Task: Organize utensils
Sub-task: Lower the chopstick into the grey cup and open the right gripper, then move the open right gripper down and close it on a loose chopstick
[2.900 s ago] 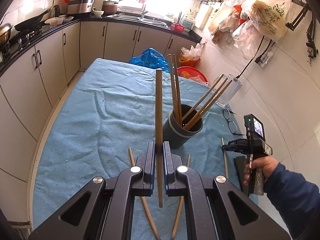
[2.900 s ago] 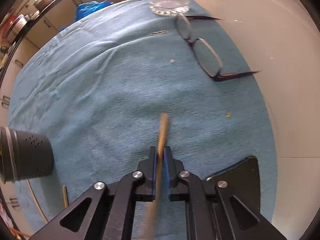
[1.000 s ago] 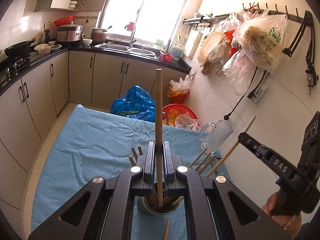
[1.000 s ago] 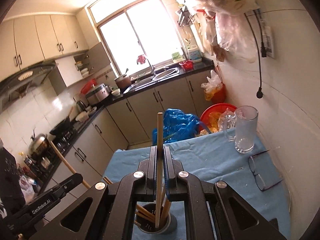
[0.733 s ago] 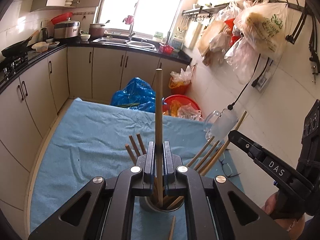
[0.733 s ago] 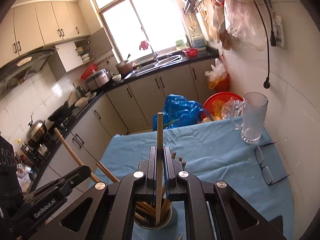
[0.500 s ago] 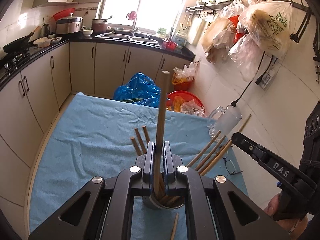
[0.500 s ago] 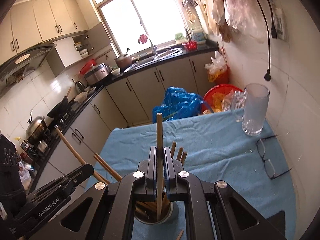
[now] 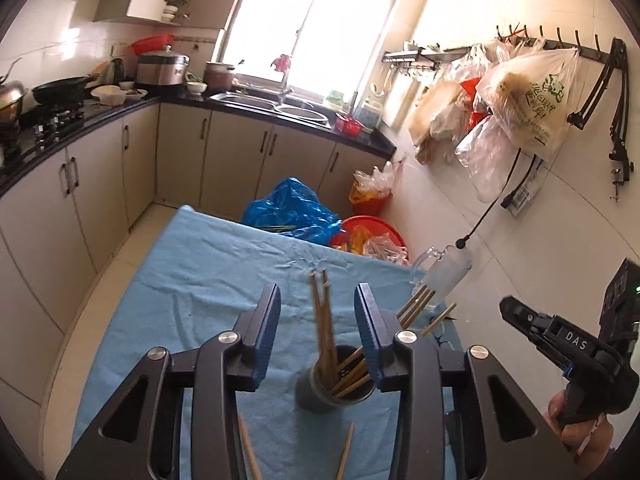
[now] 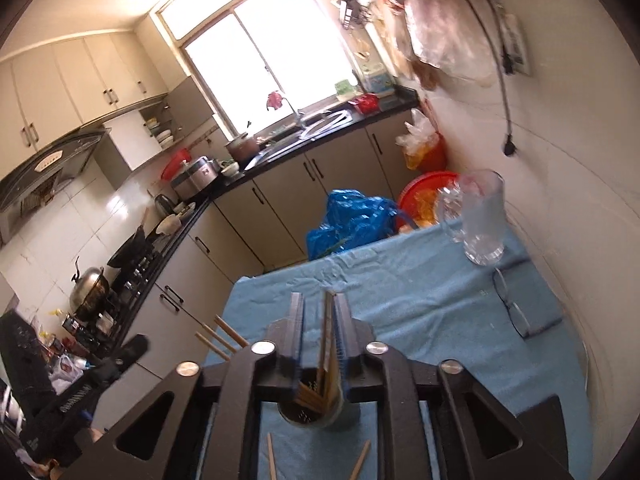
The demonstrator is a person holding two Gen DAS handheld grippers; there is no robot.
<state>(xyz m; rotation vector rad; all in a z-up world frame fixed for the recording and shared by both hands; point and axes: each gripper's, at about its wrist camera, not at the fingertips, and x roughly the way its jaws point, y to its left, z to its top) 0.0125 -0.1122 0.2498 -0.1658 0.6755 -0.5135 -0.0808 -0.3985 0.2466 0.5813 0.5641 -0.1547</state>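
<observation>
A grey cylindrical holder point(image 9: 320, 398) stands on the blue tablecloth point(image 9: 200, 280) with several wooden chopsticks point(image 9: 324, 332) leaning in it. My left gripper point(image 9: 316, 316) is open above the holder and holds nothing. My right gripper point(image 10: 319, 322) is open just above the same holder point(image 10: 312, 416), with a chopstick point(image 10: 327, 320) standing loose between its fingers. Two loose chopsticks point(image 9: 345, 454) lie on the cloth in front of the holder. The right gripper also shows at the right of the left wrist view point(image 9: 520, 316).
A glass mug point(image 10: 480, 220) and a pair of glasses point(image 10: 516, 312) sit at the table's far right by the wall. Blue bag point(image 9: 292, 212) and red basin point(image 9: 368, 232) are on the floor beyond the table. Cabinets run along the left.
Both grippers have opened and let their chopsticks drop into the holder. The right wrist view has tilted.
</observation>
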